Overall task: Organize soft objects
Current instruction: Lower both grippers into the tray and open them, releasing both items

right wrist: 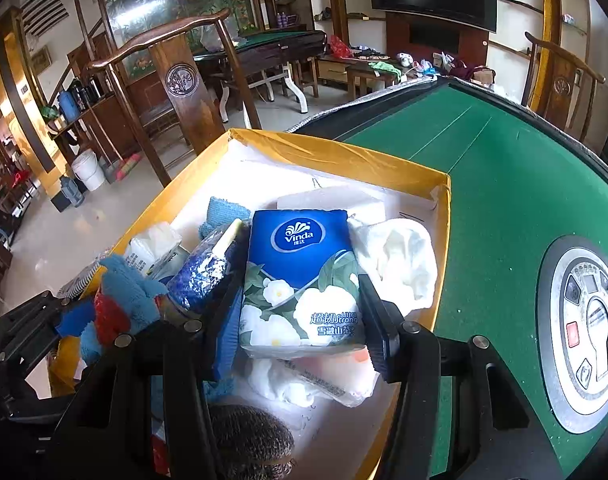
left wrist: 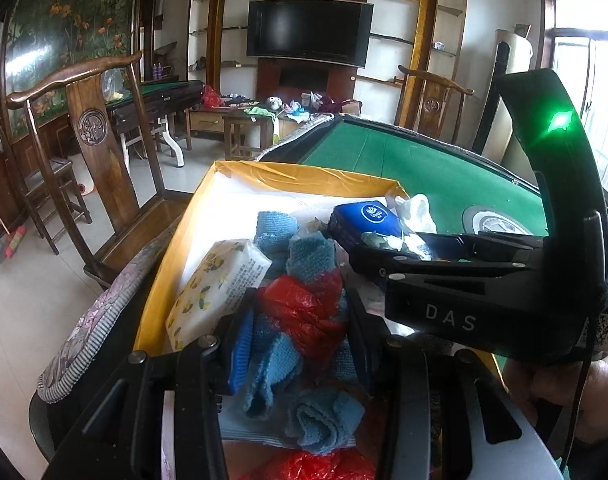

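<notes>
A green felt counter [right wrist: 503,184] carried a yellow-walled box [right wrist: 343,156] with a white floor, set at the counter's near left edge, with a dark wooden chair [left wrist: 100,128] standing just beyond it on the floor. Inside the box lay a white crumpled bag [right wrist: 403,260], a lemon-print tissue pack [left wrist: 220,280] and a blue cloth [left wrist: 276,228]. The right hand-held gripper [right wrist: 300,308] was clamped on a blue tissue pack [right wrist: 300,276], its pads pressed against both sides, over the middle of the box. The left hand-held gripper [left wrist: 300,320] was closed tight on a bundle of red plastic bag [left wrist: 304,308] and blue towel [left wrist: 323,416], held above the near end of the box.
</notes>
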Demonstrator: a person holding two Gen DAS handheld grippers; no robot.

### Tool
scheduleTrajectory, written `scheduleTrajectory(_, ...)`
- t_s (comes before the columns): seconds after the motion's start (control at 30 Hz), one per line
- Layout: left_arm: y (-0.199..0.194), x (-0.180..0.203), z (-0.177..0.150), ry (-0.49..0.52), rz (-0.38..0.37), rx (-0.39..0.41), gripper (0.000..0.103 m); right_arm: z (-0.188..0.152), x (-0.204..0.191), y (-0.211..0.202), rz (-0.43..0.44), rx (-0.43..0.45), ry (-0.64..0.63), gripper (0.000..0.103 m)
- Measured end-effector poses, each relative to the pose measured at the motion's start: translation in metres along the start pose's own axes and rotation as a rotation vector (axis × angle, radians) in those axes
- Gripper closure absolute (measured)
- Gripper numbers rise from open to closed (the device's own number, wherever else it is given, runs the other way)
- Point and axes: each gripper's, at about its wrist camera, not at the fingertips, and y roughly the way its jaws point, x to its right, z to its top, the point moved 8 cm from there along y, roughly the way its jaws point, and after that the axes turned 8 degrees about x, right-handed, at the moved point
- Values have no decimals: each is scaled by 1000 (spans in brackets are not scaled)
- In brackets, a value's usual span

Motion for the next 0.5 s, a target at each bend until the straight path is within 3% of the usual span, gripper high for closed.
scheduleTrajectory(0.5,-2,3,-2,28,22,6,61,-2,-2,1,-10,-8,-14,50)
